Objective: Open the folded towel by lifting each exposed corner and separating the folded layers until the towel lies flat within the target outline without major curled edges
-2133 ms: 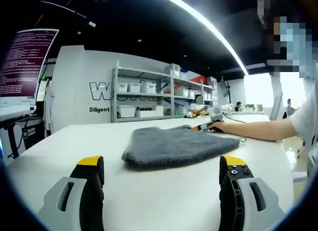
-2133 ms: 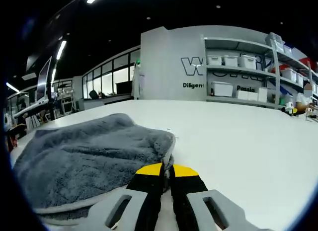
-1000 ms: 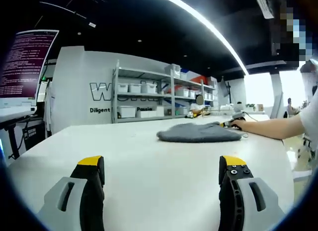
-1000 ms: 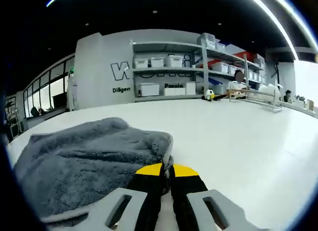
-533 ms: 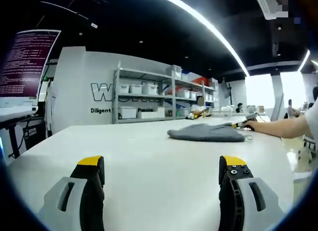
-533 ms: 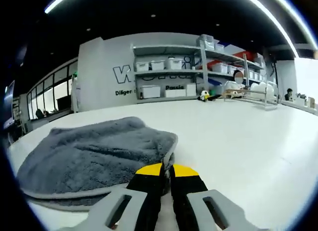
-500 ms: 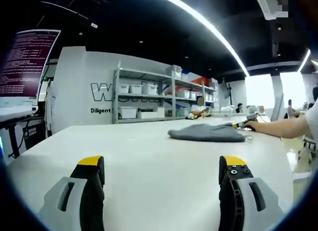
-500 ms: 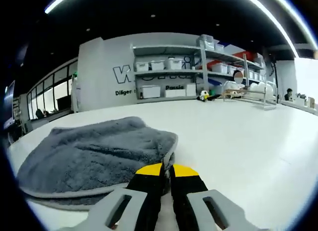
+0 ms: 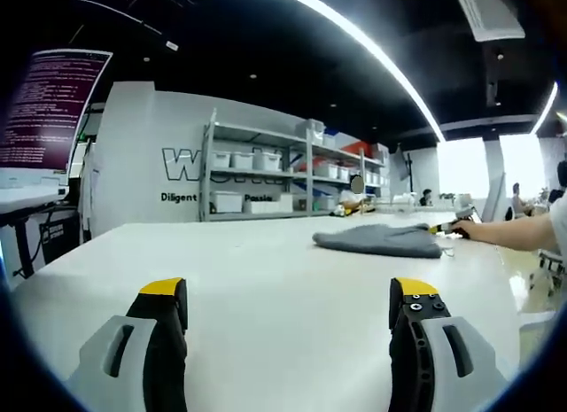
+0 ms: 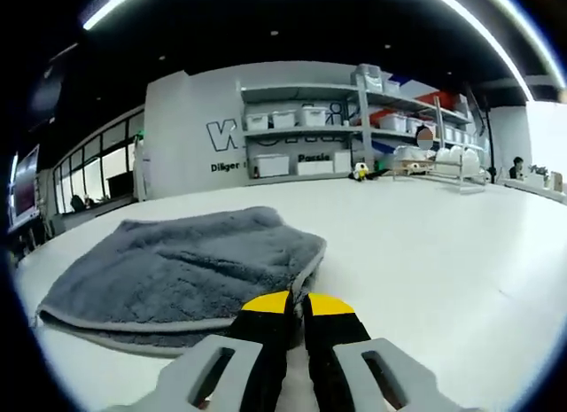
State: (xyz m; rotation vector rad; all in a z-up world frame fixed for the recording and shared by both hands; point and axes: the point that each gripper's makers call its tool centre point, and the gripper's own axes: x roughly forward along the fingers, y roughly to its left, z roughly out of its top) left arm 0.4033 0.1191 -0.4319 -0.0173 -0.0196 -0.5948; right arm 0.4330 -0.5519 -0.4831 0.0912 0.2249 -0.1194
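Towel (image 10: 186, 270) folded on worktop (image 10: 443, 252); right hand-held gripper (image 10: 297, 304) pinching corner, left hand-held gripper (image 9: 288, 292) wide, empty. Next: lift layer.

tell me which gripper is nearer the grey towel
Right. The right gripper sits at the towel edge, jaws shut; the left gripper is far across the table.

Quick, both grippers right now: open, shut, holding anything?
Left gripper: open, holding nothing, well short of the towel.
Right gripper: shut at the towel's near edge; whether it pinches cloth cannot be told.
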